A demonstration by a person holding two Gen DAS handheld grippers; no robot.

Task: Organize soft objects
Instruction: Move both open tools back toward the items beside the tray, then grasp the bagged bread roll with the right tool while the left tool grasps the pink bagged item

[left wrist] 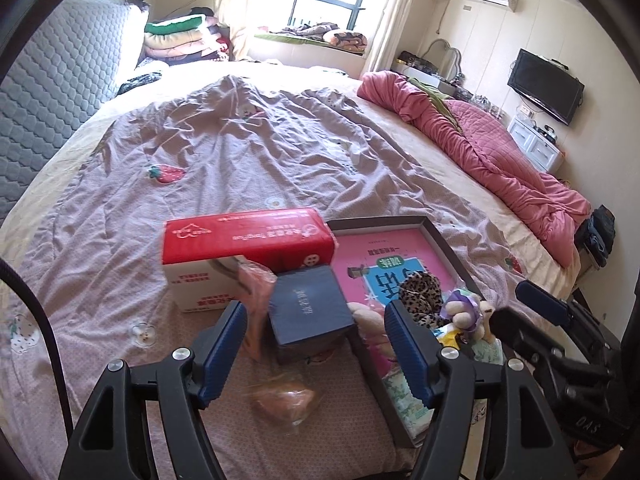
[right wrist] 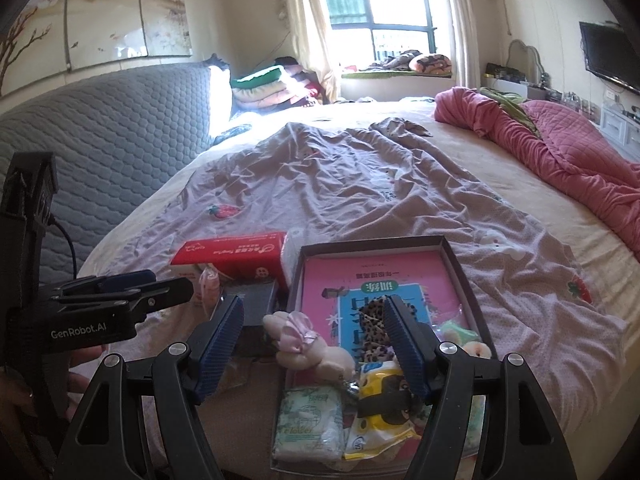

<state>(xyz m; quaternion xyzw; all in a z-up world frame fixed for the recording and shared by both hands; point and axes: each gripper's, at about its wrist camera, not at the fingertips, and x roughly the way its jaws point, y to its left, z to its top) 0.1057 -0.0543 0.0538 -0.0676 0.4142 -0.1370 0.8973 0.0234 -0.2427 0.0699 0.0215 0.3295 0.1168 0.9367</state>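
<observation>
A dark shallow box lies on the bed with a pink book, a leopard-print scrunchie, a pink plush bunny, tissue packs and a yellow packet in it. My right gripper is open just above the bunny, holding nothing. My left gripper is open over a dark blue box, with a bagged pinkish soft item on the sheet below it. The box also shows in the left wrist view, with the scrunchie and a small plush.
A red and white tissue carton stands left of the box, a pink bag against it. A pink quilt lies bunched at the bed's right side. A grey padded headboard runs along the left. Folded blankets are stacked near the window.
</observation>
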